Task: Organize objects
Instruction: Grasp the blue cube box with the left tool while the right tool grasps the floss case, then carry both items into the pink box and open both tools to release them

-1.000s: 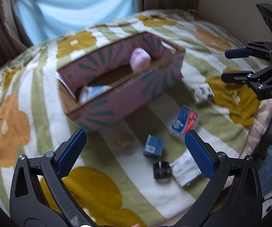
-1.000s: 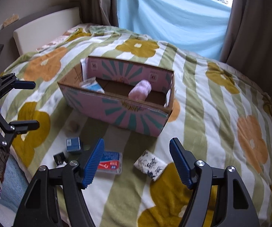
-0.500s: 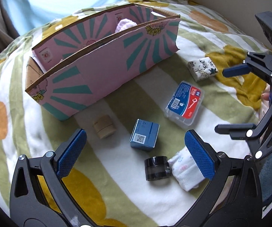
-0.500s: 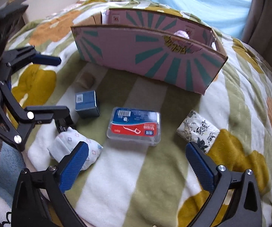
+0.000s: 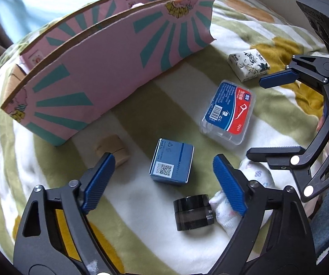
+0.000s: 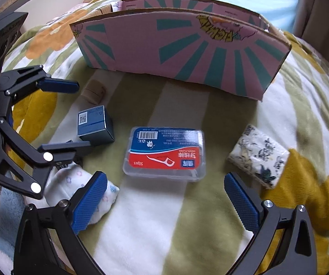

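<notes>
A small blue box (image 5: 172, 163) (image 6: 95, 126) lies on the flowered blanket (image 5: 141, 217). My left gripper (image 5: 163, 158) (image 6: 83, 114) hangs over it with its jaws closing. The box is between the pads, which stand clear of its sides. A clear floss-pick case (image 6: 164, 153) (image 5: 228, 112) with a blue and red label lies just ahead of my right gripper (image 6: 165, 176) (image 5: 256, 118), which is wide open and holds nothing. Behind both stands the pink cardboard box (image 5: 118, 68) (image 6: 187, 52); from this low angle its inside is hidden.
A patterned tissue pack (image 6: 258, 155) (image 5: 249, 64) lies to the right. A black jar (image 5: 194, 210) and a rolled white cloth (image 5: 256, 176) (image 6: 72, 178) sit near the left gripper. A beige tape roll (image 5: 118, 151) (image 6: 94, 90) rests by the pink box's left end.
Both grippers have come down close to the blanket, so the objects look larger. The left jaws have narrowed around the blue box. The right jaws have spread wider.
</notes>
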`<state>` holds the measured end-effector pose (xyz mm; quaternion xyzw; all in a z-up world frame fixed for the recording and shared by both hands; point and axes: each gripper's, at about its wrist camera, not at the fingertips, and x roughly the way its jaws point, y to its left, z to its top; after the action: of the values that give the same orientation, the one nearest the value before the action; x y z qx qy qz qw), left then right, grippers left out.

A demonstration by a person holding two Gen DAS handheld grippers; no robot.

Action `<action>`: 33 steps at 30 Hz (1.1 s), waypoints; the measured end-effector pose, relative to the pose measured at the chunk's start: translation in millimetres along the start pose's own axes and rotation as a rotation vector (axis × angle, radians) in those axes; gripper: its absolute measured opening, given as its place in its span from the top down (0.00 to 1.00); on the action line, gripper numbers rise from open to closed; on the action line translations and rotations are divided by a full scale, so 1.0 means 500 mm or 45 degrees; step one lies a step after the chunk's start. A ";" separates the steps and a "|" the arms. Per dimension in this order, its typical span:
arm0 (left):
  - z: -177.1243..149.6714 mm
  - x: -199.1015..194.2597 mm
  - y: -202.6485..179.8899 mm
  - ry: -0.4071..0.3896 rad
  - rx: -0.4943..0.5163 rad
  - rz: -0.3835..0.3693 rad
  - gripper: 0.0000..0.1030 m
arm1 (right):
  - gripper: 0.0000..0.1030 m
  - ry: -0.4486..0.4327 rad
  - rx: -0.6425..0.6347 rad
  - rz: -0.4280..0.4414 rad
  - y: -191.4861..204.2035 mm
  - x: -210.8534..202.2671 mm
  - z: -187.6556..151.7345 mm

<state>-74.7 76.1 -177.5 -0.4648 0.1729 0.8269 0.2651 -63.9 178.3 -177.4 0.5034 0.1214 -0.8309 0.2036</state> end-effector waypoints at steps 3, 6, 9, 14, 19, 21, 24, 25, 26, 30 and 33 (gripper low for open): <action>0.002 0.013 -0.004 0.014 0.018 -0.005 0.28 | 0.06 0.002 0.006 -0.001 -0.001 0.011 0.005; 0.000 0.026 -0.004 0.034 0.023 -0.015 0.37 | 0.10 0.008 0.014 0.009 -0.003 0.020 0.009; -0.002 0.038 -0.007 0.049 0.029 -0.022 0.43 | 0.14 0.008 0.014 0.010 -0.003 0.028 0.012; -0.004 0.054 -0.010 0.067 0.016 -0.062 0.59 | 0.25 0.022 0.001 -0.007 0.004 0.043 0.014; -0.005 0.058 -0.011 0.065 0.022 -0.055 0.66 | 0.25 0.005 -0.020 -0.025 0.008 0.041 0.010; -0.005 0.055 -0.013 0.060 0.036 -0.047 0.67 | 0.25 0.001 -0.026 -0.028 0.007 0.040 0.011; -0.007 0.050 -0.018 0.057 0.059 -0.030 0.67 | 0.25 -0.009 -0.026 -0.030 0.004 0.037 0.011; -0.007 0.049 -0.019 0.057 0.061 -0.026 0.67 | 0.25 -0.013 -0.028 -0.032 0.005 0.036 0.010; -0.007 0.047 -0.016 0.057 0.062 -0.023 0.67 | 0.25 -0.017 -0.030 -0.035 0.002 0.031 0.010; -0.007 0.036 -0.003 0.044 0.032 -0.030 0.67 | 0.26 -0.041 -0.026 -0.038 -0.008 0.013 0.013; -0.005 0.018 0.010 0.023 0.004 -0.036 0.67 | 0.26 -0.063 -0.005 -0.037 -0.019 -0.004 0.017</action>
<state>-79.9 73.4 -186.1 -0.4742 0.1701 0.8186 0.2759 -74.2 183.7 -171.7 0.4804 0.1254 -0.8457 0.1955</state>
